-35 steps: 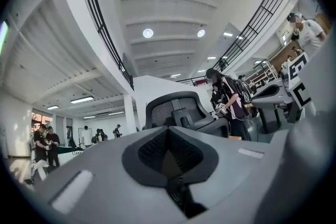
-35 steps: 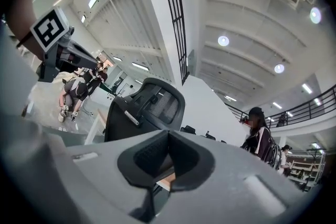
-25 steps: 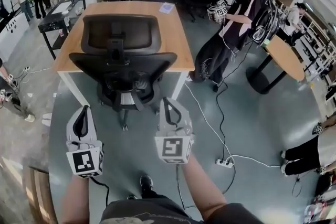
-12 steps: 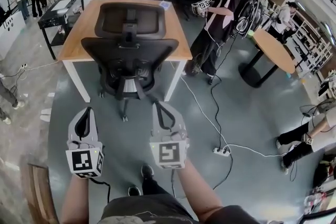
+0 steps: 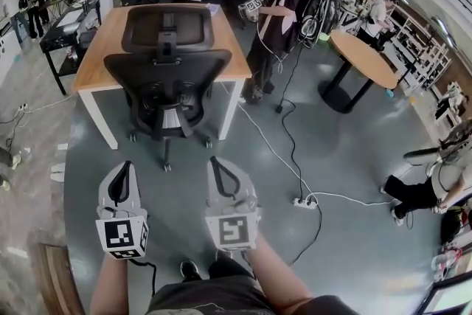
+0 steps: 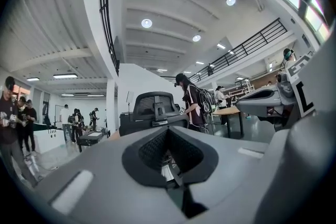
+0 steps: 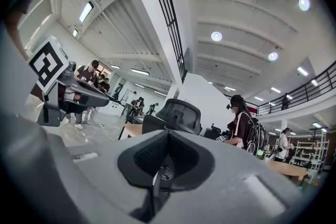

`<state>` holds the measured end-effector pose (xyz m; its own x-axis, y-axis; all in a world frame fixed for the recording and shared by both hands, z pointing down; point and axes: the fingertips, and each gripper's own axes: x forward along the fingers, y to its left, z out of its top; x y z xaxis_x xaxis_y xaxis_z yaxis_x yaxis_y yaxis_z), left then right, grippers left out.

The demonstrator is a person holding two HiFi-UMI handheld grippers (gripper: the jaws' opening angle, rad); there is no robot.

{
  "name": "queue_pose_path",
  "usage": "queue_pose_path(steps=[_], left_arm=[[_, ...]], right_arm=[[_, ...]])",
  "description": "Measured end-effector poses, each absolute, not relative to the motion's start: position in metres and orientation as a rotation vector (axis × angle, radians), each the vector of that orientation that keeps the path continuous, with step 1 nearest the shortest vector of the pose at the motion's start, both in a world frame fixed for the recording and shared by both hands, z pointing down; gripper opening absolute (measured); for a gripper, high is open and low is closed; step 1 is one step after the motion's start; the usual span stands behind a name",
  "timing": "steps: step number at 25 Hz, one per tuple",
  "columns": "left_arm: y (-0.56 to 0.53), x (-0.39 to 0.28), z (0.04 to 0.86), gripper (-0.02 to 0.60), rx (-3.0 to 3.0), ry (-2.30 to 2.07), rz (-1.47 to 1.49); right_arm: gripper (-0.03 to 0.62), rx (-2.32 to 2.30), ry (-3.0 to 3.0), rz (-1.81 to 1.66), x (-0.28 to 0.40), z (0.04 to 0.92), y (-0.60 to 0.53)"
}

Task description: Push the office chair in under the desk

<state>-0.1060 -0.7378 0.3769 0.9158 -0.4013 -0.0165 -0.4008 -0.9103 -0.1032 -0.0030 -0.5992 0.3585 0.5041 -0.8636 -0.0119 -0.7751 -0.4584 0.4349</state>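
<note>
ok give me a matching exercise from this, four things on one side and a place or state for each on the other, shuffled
Things
1. office chair
2. power strip
3. round table
4. left gripper

Descriptions
A. white, lying on the grey floor with cables running to it
B. shut, nothing between its jaws
C. black, at the near edge of the wooden desk, backrest toward the camera
D. wooden top on a dark pedestal, off to the right

Pairs: 1-C, 2-A, 3-D, 4-B
</note>
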Motion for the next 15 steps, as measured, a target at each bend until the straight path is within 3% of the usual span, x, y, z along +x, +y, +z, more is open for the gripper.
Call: queue_pose_path(steps=[15], left_arm=[[-0.682, -0.101, 0.37, 0.017, -2.974, 0.678, -0.024]], right_arm=[[-0.009, 2.382, -1.514, -0.264, 0.007, 0.361, -0.557]])
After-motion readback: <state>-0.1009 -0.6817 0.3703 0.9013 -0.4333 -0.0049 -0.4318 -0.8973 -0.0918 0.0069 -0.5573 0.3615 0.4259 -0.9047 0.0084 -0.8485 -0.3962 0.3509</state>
